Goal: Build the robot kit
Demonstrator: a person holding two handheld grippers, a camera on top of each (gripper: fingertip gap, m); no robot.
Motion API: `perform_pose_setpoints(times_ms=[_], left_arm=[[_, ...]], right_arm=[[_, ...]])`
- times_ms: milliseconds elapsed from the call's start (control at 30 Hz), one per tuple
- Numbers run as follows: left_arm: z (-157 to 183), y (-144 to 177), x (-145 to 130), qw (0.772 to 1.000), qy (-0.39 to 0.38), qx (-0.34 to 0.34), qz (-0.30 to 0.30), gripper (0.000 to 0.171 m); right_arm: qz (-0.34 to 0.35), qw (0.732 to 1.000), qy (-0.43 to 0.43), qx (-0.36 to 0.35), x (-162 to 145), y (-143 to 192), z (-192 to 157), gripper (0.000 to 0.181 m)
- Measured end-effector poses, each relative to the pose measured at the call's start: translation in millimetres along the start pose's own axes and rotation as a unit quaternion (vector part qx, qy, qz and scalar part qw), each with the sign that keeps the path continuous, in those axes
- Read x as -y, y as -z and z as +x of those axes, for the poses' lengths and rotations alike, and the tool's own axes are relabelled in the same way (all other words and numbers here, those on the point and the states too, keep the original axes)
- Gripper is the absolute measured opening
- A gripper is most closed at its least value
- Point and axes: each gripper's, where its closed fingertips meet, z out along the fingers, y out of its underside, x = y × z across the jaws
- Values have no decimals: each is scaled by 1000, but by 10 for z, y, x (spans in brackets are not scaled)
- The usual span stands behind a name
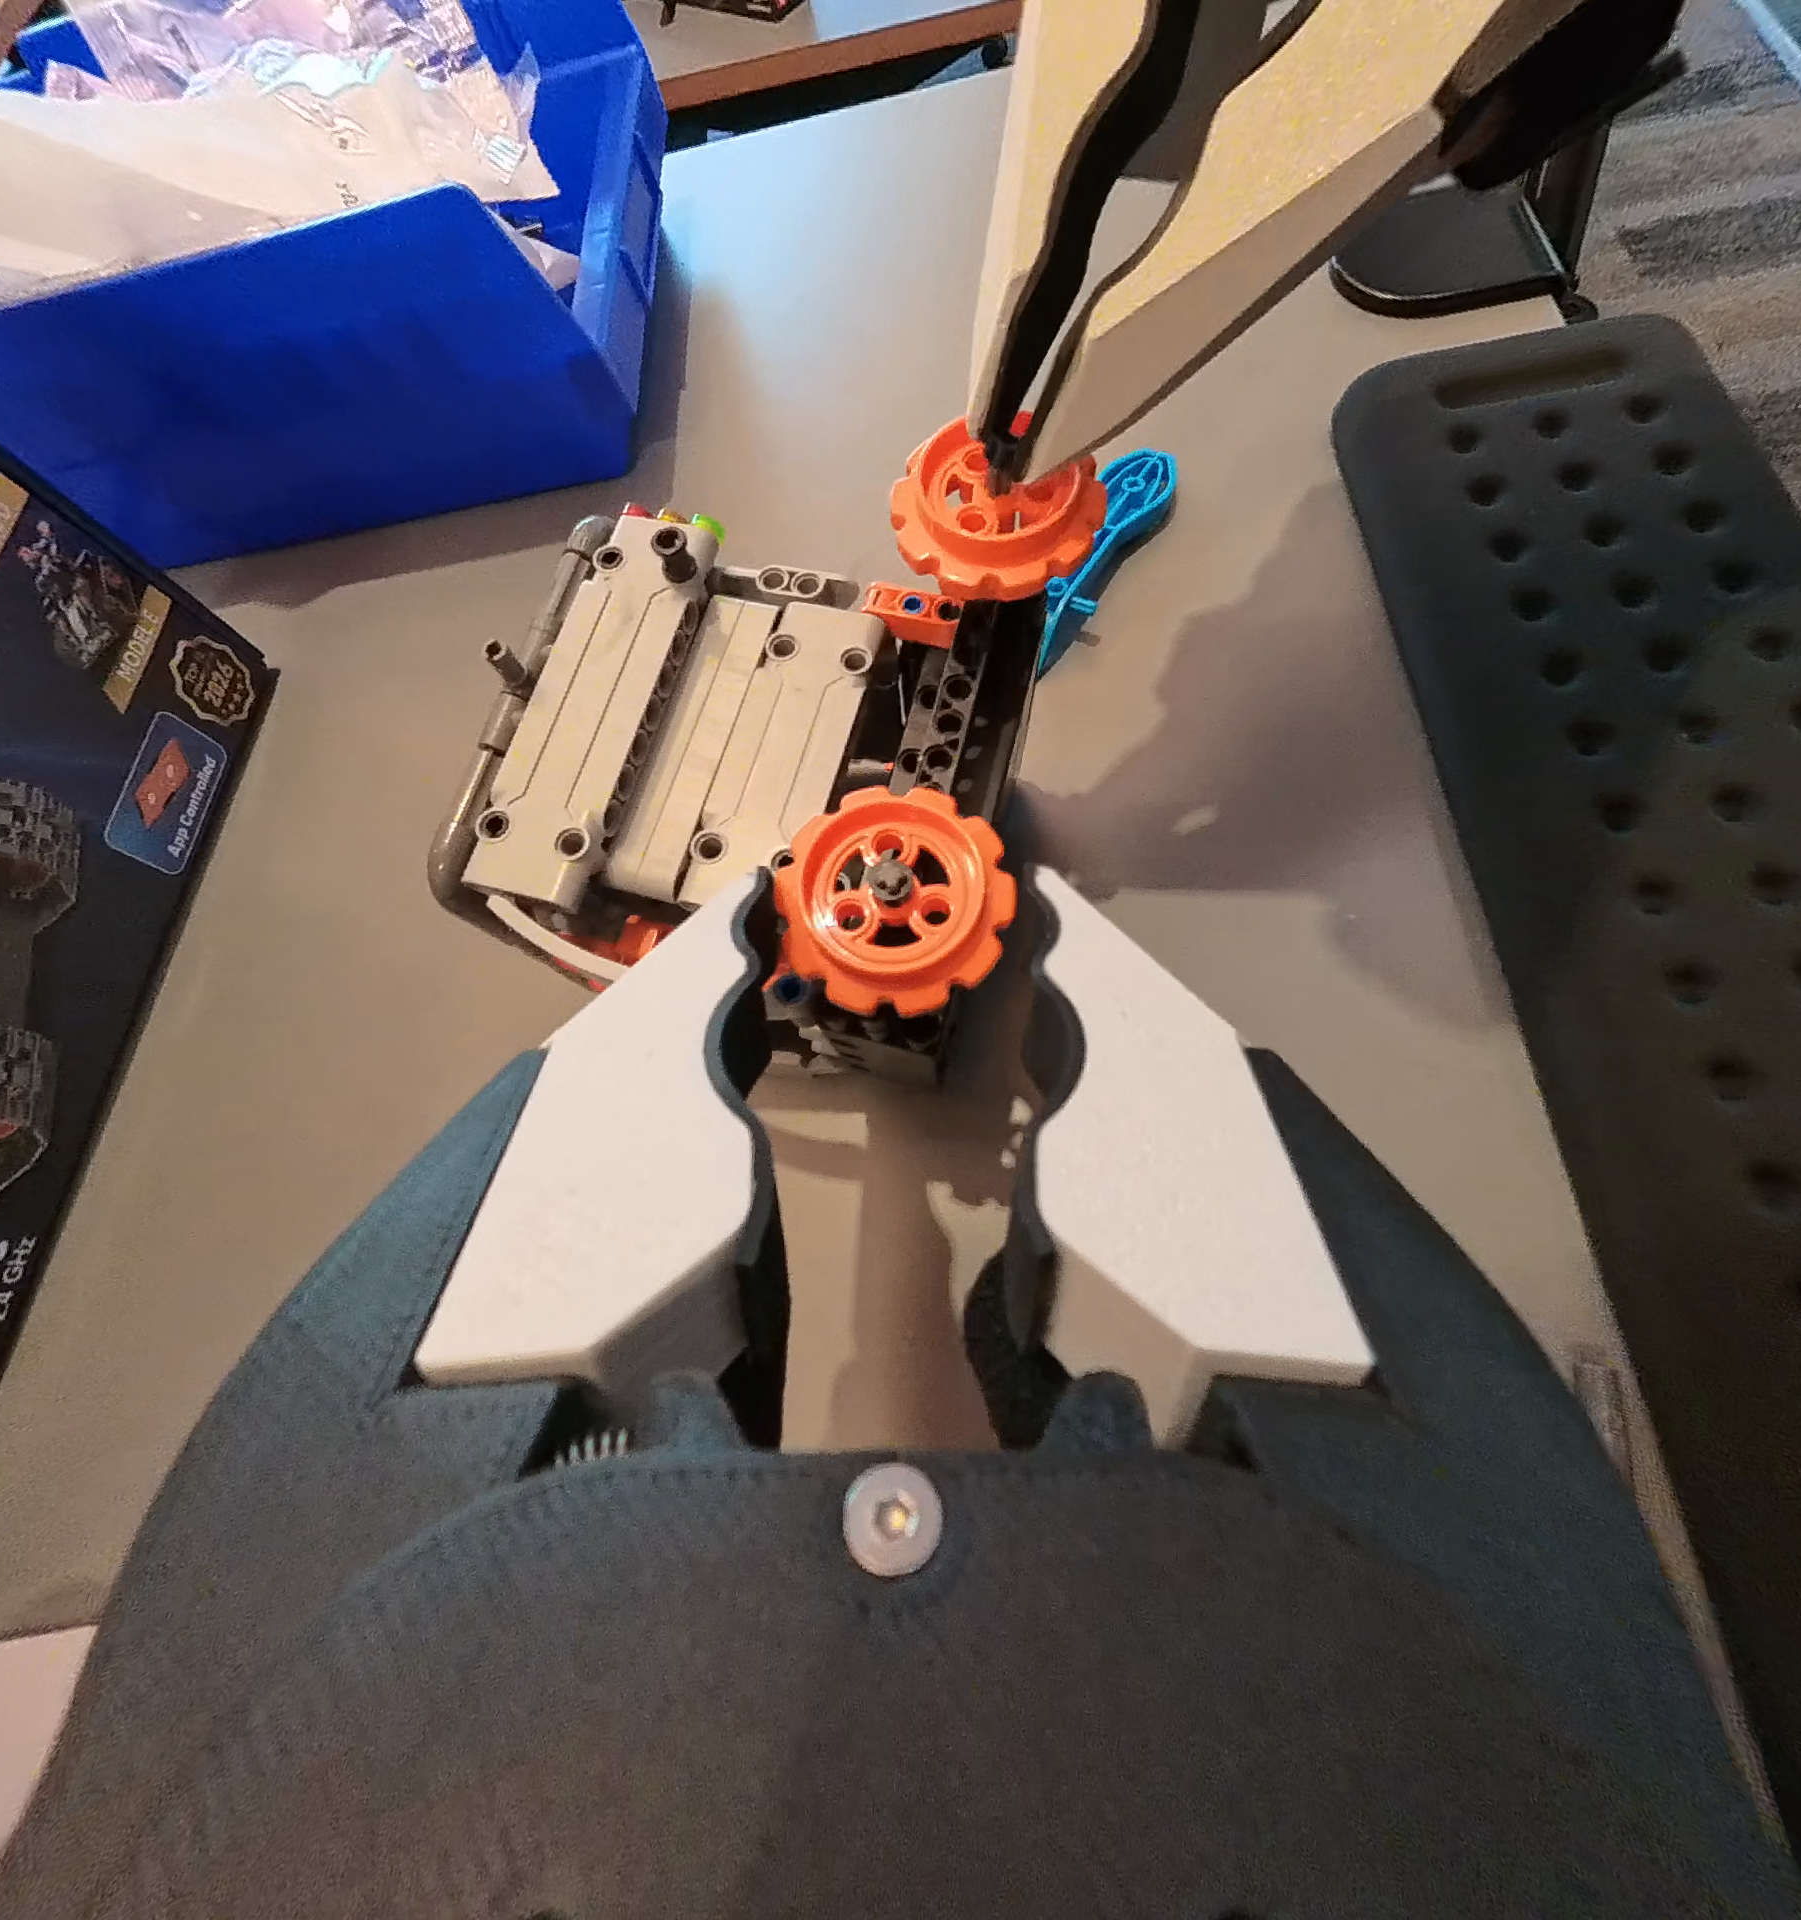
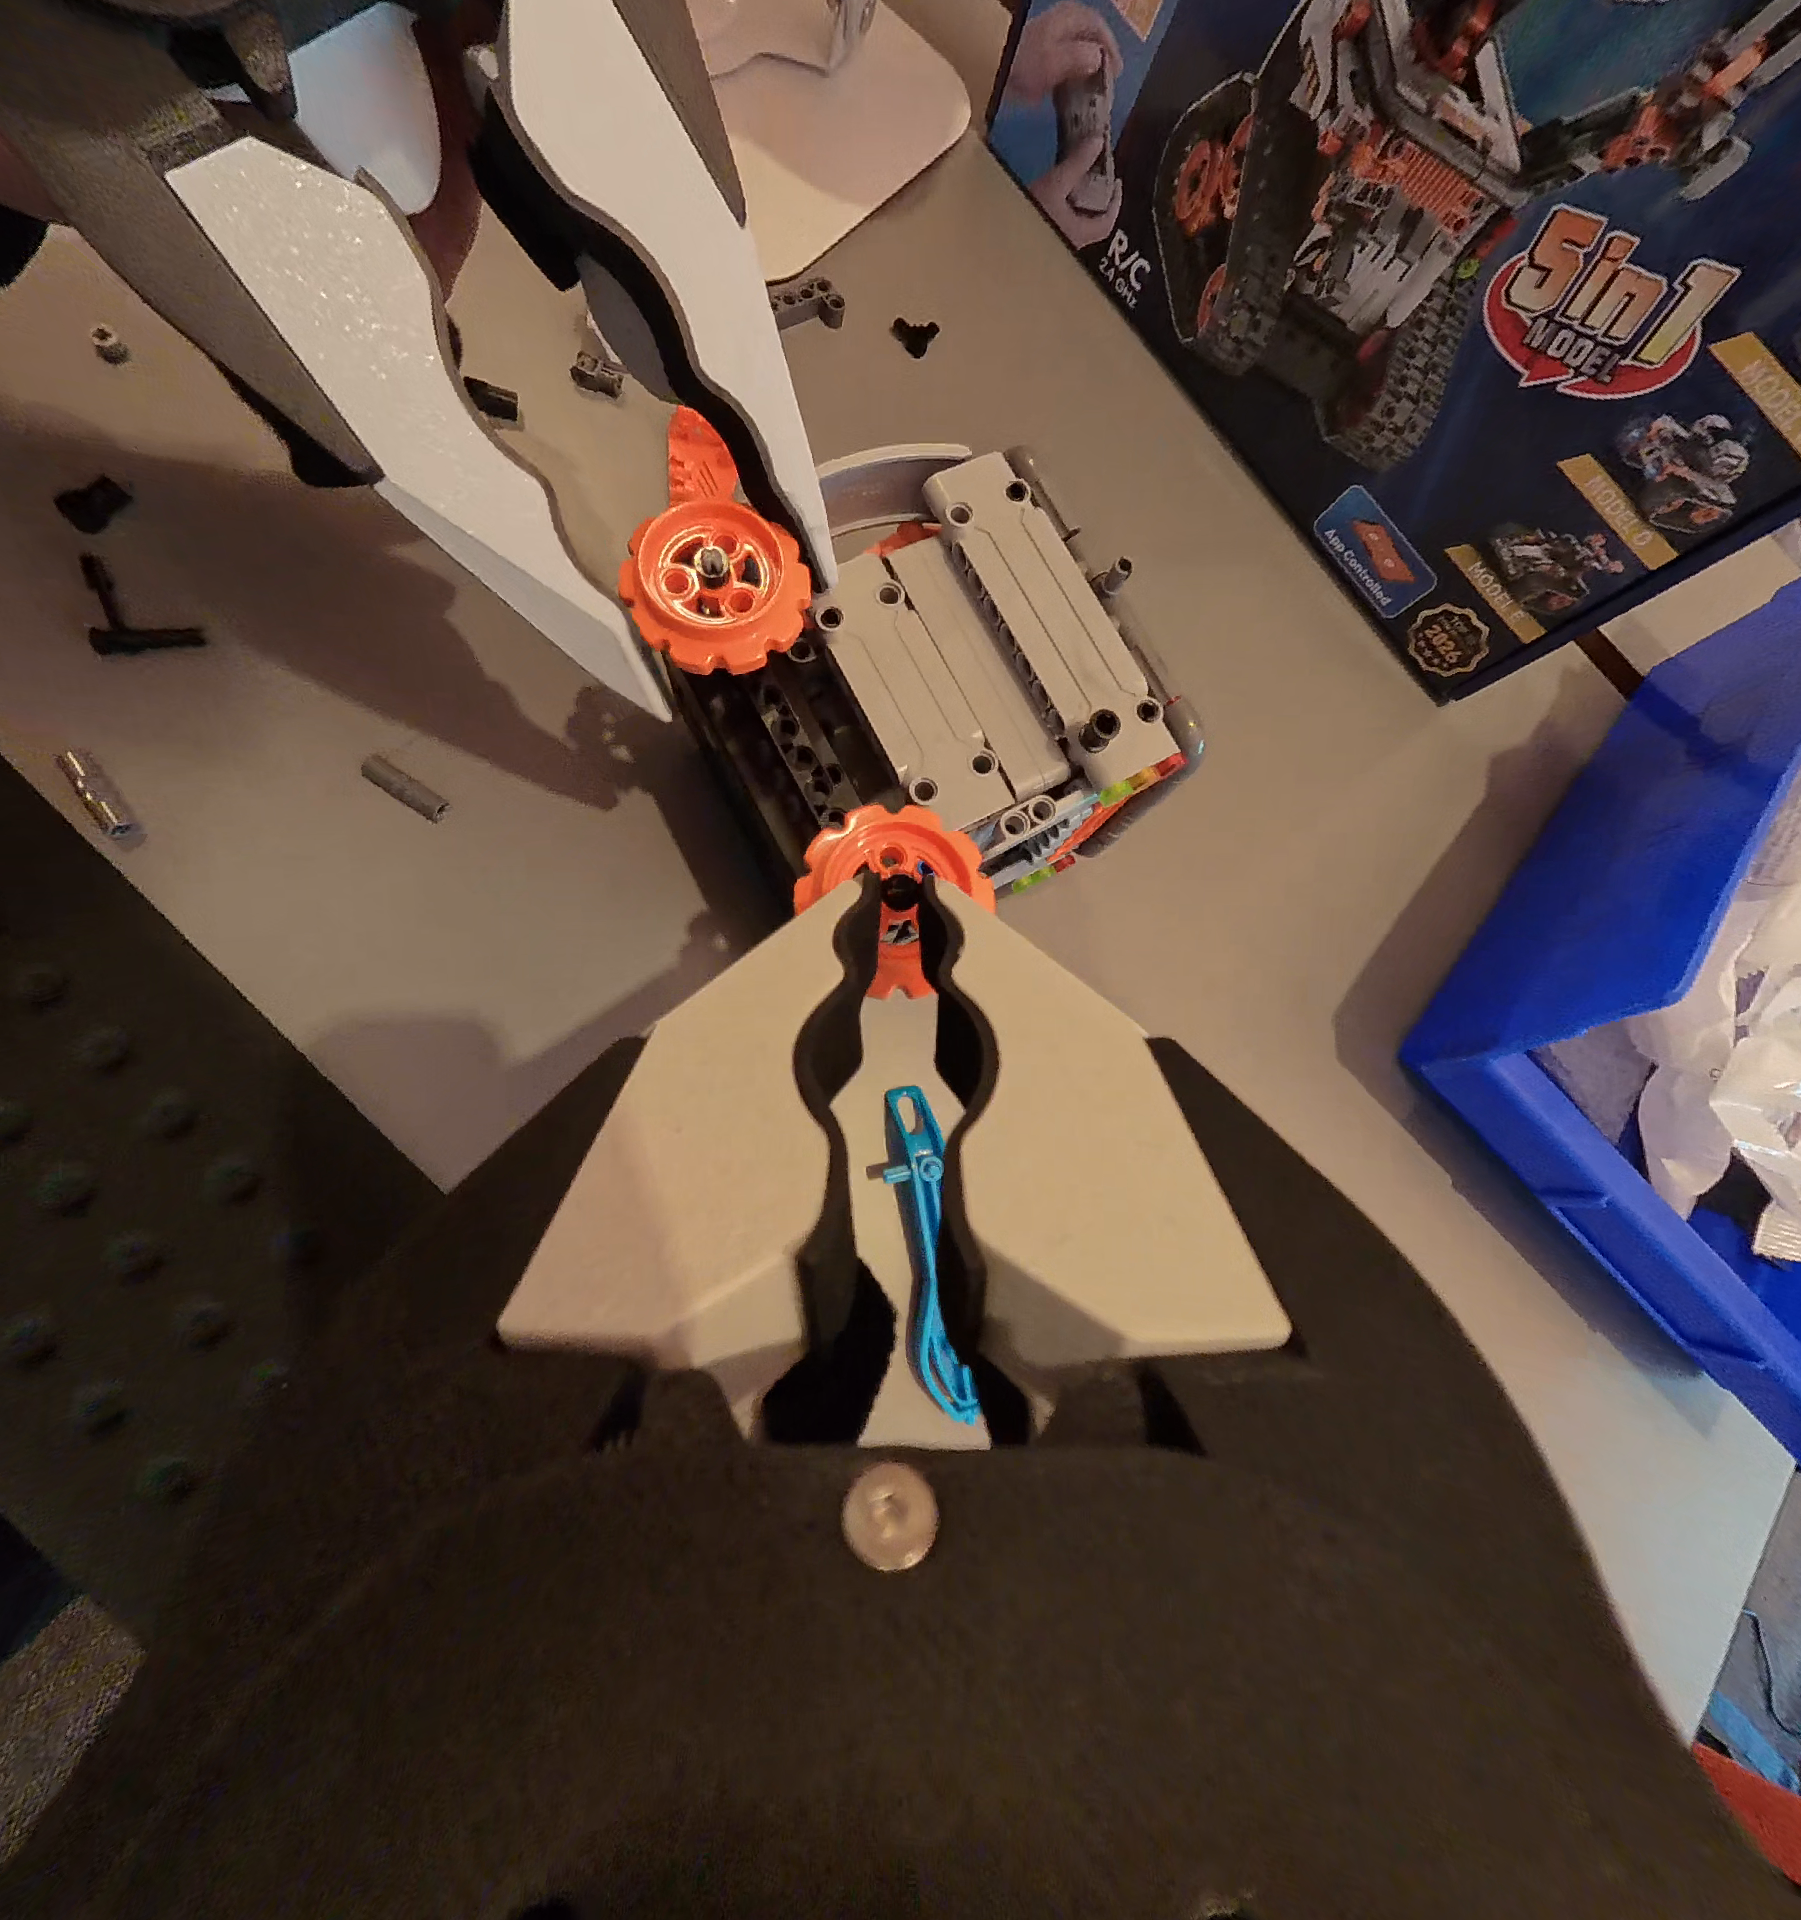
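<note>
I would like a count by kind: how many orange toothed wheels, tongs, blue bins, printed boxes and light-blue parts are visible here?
Orange toothed wheels: 2 (wheel at left tongs, wheel at right tongs)
Tongs: 2 (left tongs, right tongs)
Blue bin: 1
Printed box: 1
Light-blue part: 1
Total: 7

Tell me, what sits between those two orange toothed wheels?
A black holed beam of the brick model joins the near wheel and far wheel, seen in both wrist views.
</note>
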Motion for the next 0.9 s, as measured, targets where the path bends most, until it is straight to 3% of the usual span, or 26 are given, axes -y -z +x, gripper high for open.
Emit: perform_pose_setpoints(times_ms=[467,700,900], left_arm=[[1,-16,18,1000,1,-10,16,42],[-1,-25,24,1000,2,-9,18,42],[-5,-27,29,1000,9,-6,24,42]], right_arm=[[-124,989,73,40,-22,-27,34,4],[-178,978,52,100,-37,-38,46,3],[-209,968,93,99,-47,-48,57,4]])
